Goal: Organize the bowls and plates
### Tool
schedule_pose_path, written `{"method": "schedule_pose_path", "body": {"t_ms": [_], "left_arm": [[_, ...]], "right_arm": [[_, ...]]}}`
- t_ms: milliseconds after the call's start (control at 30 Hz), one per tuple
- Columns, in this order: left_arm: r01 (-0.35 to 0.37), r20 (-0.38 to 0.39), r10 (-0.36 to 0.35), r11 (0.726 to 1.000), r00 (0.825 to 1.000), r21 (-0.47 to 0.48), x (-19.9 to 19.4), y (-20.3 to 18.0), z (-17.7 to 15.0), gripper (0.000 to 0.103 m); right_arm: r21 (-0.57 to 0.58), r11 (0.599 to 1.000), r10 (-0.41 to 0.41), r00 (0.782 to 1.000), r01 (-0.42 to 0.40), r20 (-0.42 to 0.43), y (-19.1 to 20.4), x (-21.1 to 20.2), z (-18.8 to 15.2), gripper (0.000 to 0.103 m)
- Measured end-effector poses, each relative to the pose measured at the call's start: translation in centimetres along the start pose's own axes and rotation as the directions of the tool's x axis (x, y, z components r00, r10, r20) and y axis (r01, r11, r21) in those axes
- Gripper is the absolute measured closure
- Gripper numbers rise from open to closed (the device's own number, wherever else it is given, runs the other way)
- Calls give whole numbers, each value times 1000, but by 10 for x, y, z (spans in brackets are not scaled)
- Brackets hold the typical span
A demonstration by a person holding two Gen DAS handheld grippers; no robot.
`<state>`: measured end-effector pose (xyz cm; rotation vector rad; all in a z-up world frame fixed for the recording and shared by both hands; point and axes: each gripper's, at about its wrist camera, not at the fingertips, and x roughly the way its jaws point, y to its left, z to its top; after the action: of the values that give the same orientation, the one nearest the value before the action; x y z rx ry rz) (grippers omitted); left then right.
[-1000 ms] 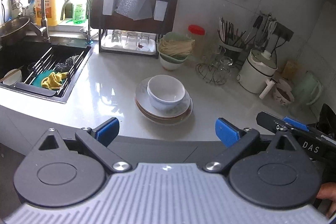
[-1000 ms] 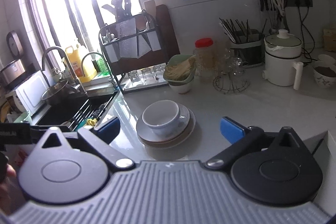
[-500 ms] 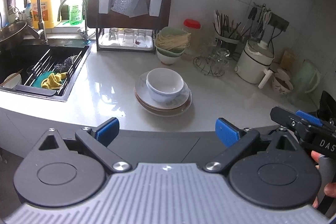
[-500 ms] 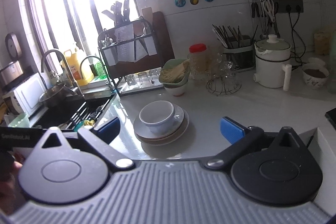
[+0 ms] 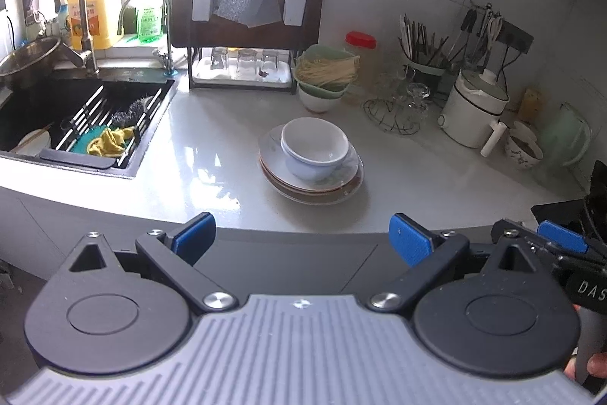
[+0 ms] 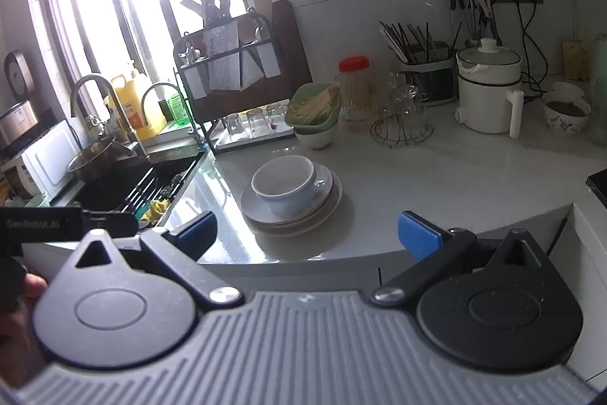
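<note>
**Plates and bowl stacked, both claws empty**

Plates, glazed white with brown-edged ones beneath, sit in a low stack (image 5: pixel 311 177) on the pale glossy countertop (image 5: pixel 212 162), ahead of both claws and a little beyond the counter's front edge. A white round ceramic bowl (image 5: pixel 315 147) rests upright on top of the stack.

Nearest the camera, the left claw (image 5: pixel 301 240) with blue pads is spread wide and holds nothing; it hangs short of the counter edge. The right claw (image 6: pixel 307 232) is equally wide and empty, with the stack just beyond its left finger.

Judging by this, the gathering looks largely done, unless the stack is to go elsewhere.

Farther back, a green bowl of dry noodles (image 5: pixel 326 71) stands on a white bowl, apart from the stack. Beyond it is a black dish rack (image 5: pixel 246 25).
</note>
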<state>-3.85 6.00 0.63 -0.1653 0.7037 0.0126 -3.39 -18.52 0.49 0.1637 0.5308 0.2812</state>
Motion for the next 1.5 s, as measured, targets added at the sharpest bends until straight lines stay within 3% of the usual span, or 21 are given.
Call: {"method": "schedule_pose_path", "body": {"t_ms": [533, 1100, 1500], "left_arm": [[-7, 42, 7, 1000, 999, -10, -1, 8, -5, 3], [-43, 18, 43, 999, 999, -4, 3, 17, -6, 3], [-29, 18, 28, 999, 999, 22, 4, 12, -8, 3]], "right_arm": [[-62, 998, 11, 1000, -10, 22, 14, 10, 5, 0], [-71, 997, 9, 1000, -9, 8, 26, 20, 4, 0], [-62, 998, -8, 1000, 9, 10, 27, 20, 2, 0]]}}
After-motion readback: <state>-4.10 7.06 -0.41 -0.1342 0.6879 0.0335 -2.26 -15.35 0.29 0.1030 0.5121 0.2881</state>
